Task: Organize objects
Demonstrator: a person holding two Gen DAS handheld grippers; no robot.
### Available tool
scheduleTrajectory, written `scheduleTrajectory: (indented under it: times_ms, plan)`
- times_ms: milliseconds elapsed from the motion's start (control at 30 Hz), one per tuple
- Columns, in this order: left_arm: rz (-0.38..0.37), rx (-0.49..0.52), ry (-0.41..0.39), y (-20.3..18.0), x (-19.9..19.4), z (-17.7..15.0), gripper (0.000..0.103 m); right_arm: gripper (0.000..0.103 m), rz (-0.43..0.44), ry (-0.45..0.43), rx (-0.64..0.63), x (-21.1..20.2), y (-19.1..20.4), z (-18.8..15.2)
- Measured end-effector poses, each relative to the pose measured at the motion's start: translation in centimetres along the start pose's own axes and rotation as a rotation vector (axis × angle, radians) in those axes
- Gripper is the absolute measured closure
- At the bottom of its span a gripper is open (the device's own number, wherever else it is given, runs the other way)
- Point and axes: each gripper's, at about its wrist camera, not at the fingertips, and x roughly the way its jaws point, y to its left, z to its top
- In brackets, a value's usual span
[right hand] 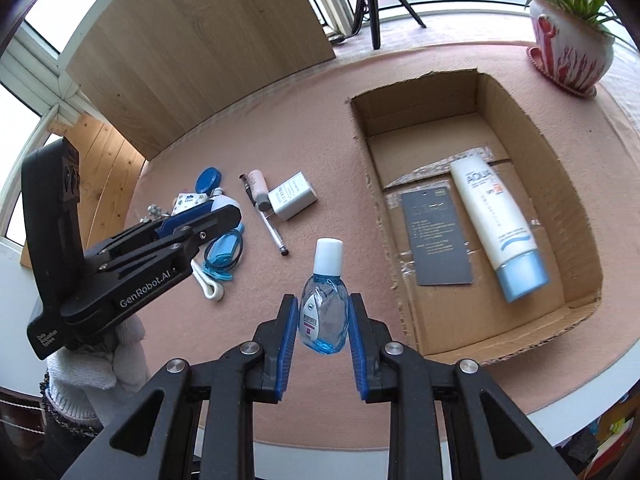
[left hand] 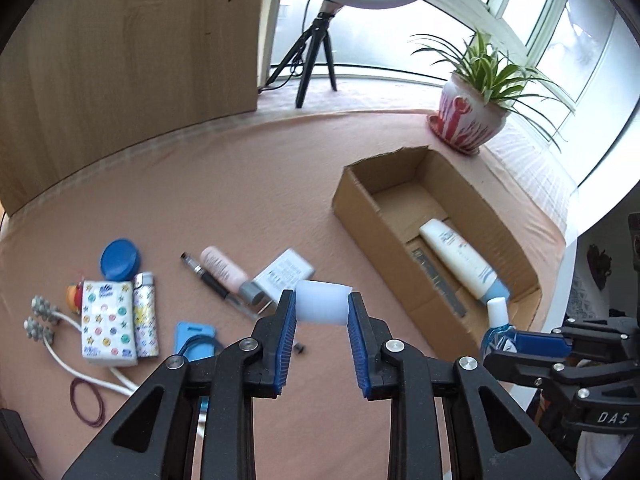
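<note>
Mid-carry w/ both loaded: left gripper (left hand: 322,308) pinches a white cylindrical container (left hand: 321,303) above the table, right gripper (right hand: 323,312) clamps a blue liquid bottle (right hand: 325,307) beside the cardboard box (right hand: 582,184), so next move is probably drops inside near the sunscreen tube (right hand: 498,224).

Blue bottle (right hand: 325,312) upright in right tool (right hand: 323,314); white tube (right hand: 498,224) in box (right hand: 374,184)

Bright window (left hand: 580,40) daylight, fisheye-warped edges, slight blur.
</note>
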Motion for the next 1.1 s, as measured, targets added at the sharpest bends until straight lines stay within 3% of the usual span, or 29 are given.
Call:
scheduleTrajectory:
  times_ms: [333,767,800,900,1100]
  plan:
    - [-0.038,0.105,0.004,-8.4,4.6,4.3,0.075,0.080,-0.102,-0.051,0.051,-2.2,-5.3,0.7]
    - [-0.013,0.124,-0.006,-11.7,6.8,5.8,0.072,0.080,-0.126,-0.068,0.050,-2.6,-8.3,1.8]
    - [-0.005,0.122,-0.006,-11.6,6.8,5.8,0.067,0.080,-0.125,-0.074,0.047,-2.7,-8.4,1.8]
    - [0.011,0.117,-0.014,-11.5,6.6,5.8,0.048,0.064,-0.130,-0.086,0.031,-2.9,-8.3,1.9]
    - [0.033,0.093,-0.030,-10.6,5.8,5.8,0.047,0.064,-0.129,-0.092,0.014,-2.9,-8.0,2.0]
